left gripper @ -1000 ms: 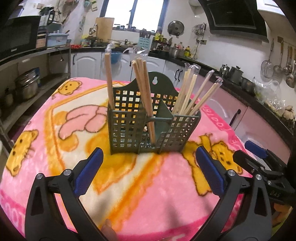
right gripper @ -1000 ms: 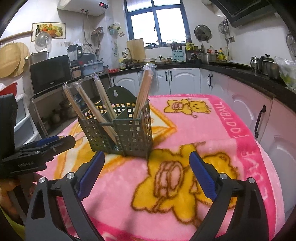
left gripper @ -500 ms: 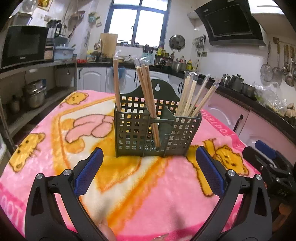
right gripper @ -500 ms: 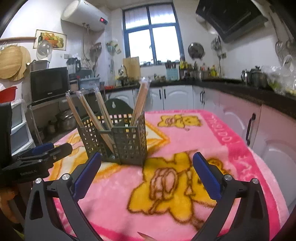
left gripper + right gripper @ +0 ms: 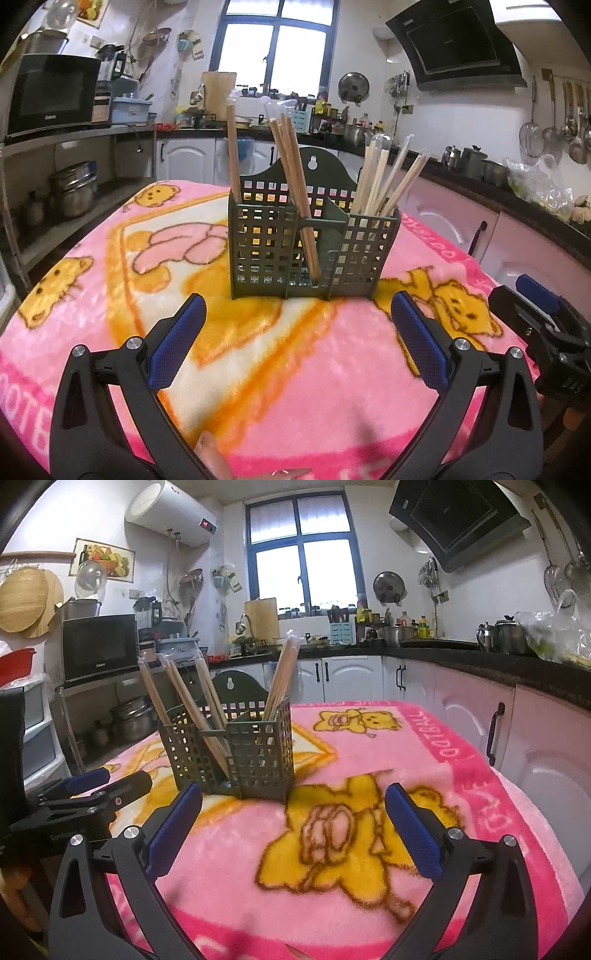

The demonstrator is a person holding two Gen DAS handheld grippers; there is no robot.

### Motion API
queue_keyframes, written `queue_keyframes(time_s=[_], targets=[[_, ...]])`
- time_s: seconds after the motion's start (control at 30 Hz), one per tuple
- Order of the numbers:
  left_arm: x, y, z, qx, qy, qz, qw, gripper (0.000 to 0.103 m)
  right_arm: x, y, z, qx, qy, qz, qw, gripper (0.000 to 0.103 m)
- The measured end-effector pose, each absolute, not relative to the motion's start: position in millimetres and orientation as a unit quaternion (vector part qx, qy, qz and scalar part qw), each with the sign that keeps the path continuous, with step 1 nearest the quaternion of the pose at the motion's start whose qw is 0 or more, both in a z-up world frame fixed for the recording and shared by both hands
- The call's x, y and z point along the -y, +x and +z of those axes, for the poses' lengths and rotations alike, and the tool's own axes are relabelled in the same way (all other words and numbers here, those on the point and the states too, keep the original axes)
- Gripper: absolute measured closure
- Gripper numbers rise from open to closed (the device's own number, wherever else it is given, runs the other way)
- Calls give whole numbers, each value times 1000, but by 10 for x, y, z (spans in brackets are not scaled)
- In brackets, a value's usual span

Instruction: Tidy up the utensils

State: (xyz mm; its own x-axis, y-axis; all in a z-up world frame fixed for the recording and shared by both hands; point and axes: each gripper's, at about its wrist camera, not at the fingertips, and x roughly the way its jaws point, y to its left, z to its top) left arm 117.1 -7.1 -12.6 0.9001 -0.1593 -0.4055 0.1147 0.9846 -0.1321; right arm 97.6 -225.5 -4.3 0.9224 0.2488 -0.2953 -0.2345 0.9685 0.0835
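A dark green lattice utensil holder (image 5: 310, 251) stands upright on the pink blanket, also in the right wrist view (image 5: 236, 753). Brown wooden chopsticks (image 5: 295, 177) lean in its left and middle compartments. Pale wrapped chopsticks (image 5: 384, 181) fan out of the right compartment. My left gripper (image 5: 297, 306) is open and empty, just short of the holder's front. My right gripper (image 5: 293, 790) is wide open and empty, near the holder's right corner. Each gripper shows at the edge of the other's view: the right gripper (image 5: 539, 317) and the left gripper (image 5: 92, 794).
A pink cartoon blanket (image 5: 258, 369) covers the table. Pink and white cabinets (image 5: 535, 738) under a dark counter run along the right. A shelf with a microwave (image 5: 51, 96) and pots stands at the left. A person's fingertip (image 5: 212, 450) shows at the bottom.
Both grippers have sunk a little and tipped up toward level, so the holder is seen more from the side than from above. Both stay open and empty.
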Motion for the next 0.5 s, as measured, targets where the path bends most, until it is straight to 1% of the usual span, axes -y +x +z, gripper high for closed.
queue_keyframes(time_s=[0.5], targets=[[100, 1144, -145, -208, -48, -76, 974, 11, 2233, 943, -71, -156, 20, 121, 980, 7]])
